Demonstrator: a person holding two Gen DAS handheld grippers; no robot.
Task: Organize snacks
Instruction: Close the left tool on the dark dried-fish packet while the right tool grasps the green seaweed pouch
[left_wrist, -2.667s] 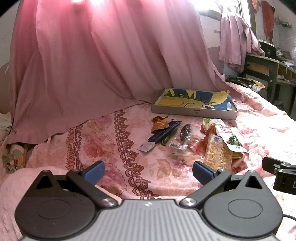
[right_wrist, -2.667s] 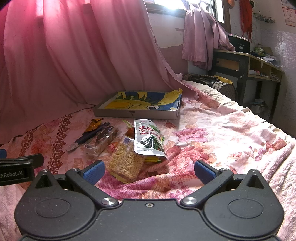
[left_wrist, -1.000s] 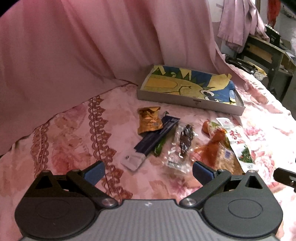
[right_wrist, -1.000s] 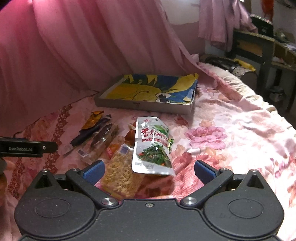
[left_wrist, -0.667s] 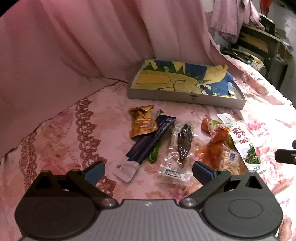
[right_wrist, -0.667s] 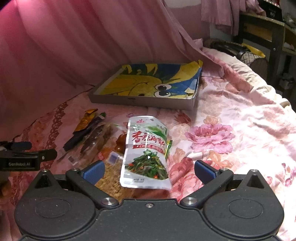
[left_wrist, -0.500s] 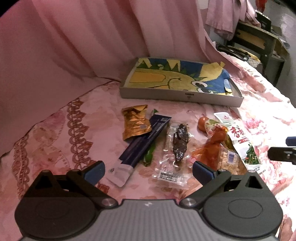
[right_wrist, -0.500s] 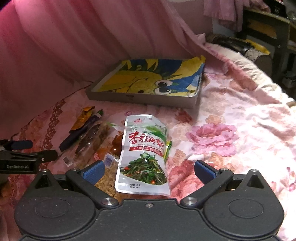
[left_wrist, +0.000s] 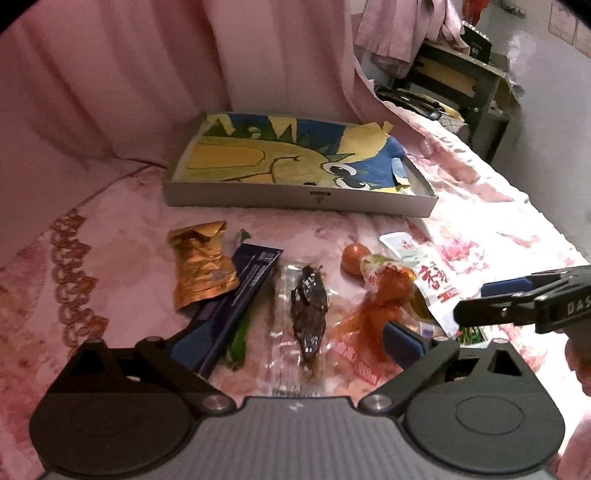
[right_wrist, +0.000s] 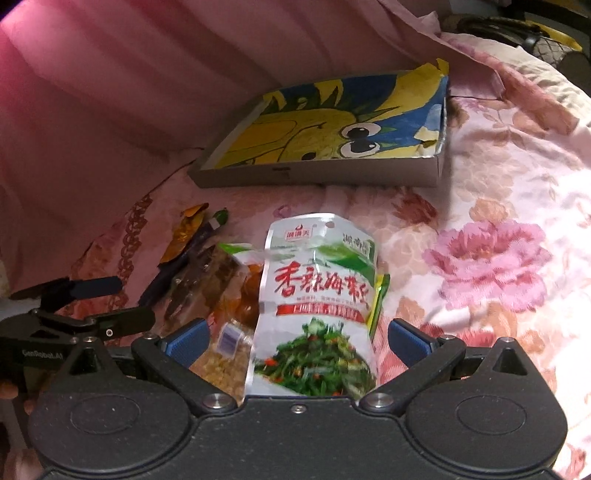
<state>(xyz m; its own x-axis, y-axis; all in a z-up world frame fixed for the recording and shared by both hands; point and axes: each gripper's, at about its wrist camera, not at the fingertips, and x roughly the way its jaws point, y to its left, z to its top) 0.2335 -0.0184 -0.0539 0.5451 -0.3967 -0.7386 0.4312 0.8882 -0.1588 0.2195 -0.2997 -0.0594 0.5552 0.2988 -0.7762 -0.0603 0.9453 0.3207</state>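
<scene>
Snacks lie loose on the floral bedspread (right_wrist: 509, 192), none yet in the shallow box (left_wrist: 295, 194) beyond them. We are on the approach: our left gripper (left_wrist: 291, 338), spread wide and just starting to close, hovers over the clear packet of dark dried meat (left_wrist: 308, 308), pads not touching it. Our right gripper (right_wrist: 295, 339) is spread around the white seaweed pouch (right_wrist: 317, 295) without pinching it. Next we judge each must drop lower and pinch.

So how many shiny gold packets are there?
1. The gold packet lies on the bedspread, beside the dark blue packet, before the box. More could hide under the pile.
</scene>
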